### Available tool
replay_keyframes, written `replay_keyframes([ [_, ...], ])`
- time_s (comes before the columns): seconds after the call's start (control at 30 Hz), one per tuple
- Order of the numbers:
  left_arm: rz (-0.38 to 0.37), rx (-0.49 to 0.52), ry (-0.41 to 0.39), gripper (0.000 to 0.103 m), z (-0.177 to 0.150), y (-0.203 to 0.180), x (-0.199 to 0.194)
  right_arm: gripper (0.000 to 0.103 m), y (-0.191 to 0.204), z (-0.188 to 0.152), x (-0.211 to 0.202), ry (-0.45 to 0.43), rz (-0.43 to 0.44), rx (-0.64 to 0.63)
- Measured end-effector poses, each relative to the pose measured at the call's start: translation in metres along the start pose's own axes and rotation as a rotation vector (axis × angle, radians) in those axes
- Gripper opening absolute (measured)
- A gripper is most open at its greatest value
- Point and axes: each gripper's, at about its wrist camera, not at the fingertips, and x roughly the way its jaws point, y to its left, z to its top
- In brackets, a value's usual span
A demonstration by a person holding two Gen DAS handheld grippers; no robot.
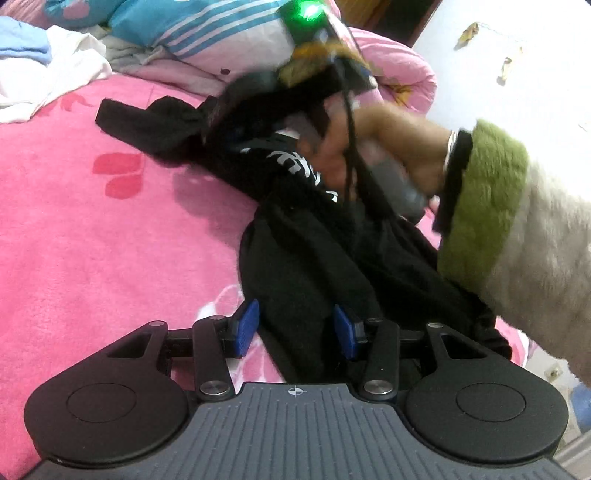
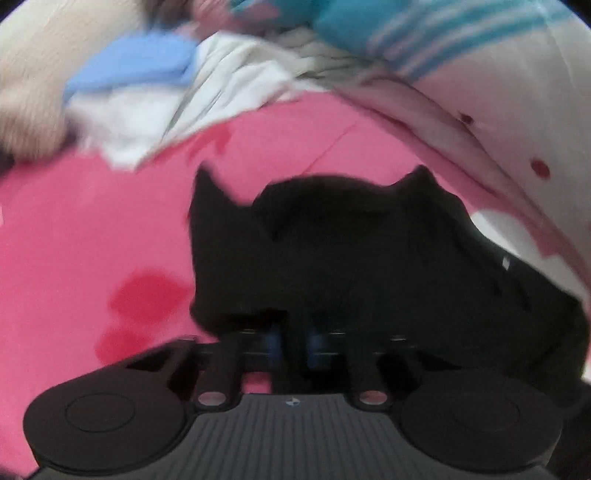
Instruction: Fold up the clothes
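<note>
Left wrist view first: we record a black garment (image 1: 314, 236) lying crumpled on a pink bedspread (image 1: 92, 229), stretched from the upper left toward the lower right, with white lettering showing near its middle. Our left gripper (image 1: 294, 328) stands with its blue pads (image 1: 246, 328) parted, and a fold of the black cloth runs up between them; the pads are not pressed onto it, so we log this tool as released. Across the frame, a hand (image 1: 373, 155) in a cream sleeve with a green cuff (image 1: 484, 210) holds the right gripper's handle above the garment; that part is blurred.

At the far edge of the bed we note a white cloth (image 1: 51, 81), a light blue cloth (image 1: 22, 40) and a blue and white striped pillow (image 1: 207, 33).

Right wrist view, heavily blurred: our right gripper (image 2: 294, 349) has its blue pads (image 2: 271, 347) drawn close together with black fabric bunched between and over them. We judge it clenched on the black garment (image 2: 351, 251), which rises in front of the lens above the pink bedspread (image 2: 74, 229). The white cloth (image 2: 147, 110) and light blue cloth (image 2: 140, 62) lie beyond.
</note>
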Motion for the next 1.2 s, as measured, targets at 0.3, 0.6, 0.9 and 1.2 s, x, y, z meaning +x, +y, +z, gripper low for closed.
replay_keyframes([
  [0.3,0.000,-0.057,-0.005,0.045,-0.003,0.005,-0.005,0.008,-0.031,0.059,-0.040,-0.268,0.261,0.264],
  [0.6,-0.012,-0.208,-0.034,0.044,0.001,0.027,-0.014,0.007,-0.049,0.104,0.001,-0.394,0.358,0.384],
  [0.9,0.072,-0.327,-0.120,0.044,0.004,0.049,-0.029,0.009,-0.062,0.116,0.045,-0.382,0.351,0.456],
  [1.2,0.068,-0.317,-0.113,0.044,0.003,0.050,-0.032,0.049,-0.105,0.063,-0.059,-0.350,0.288,0.470],
])
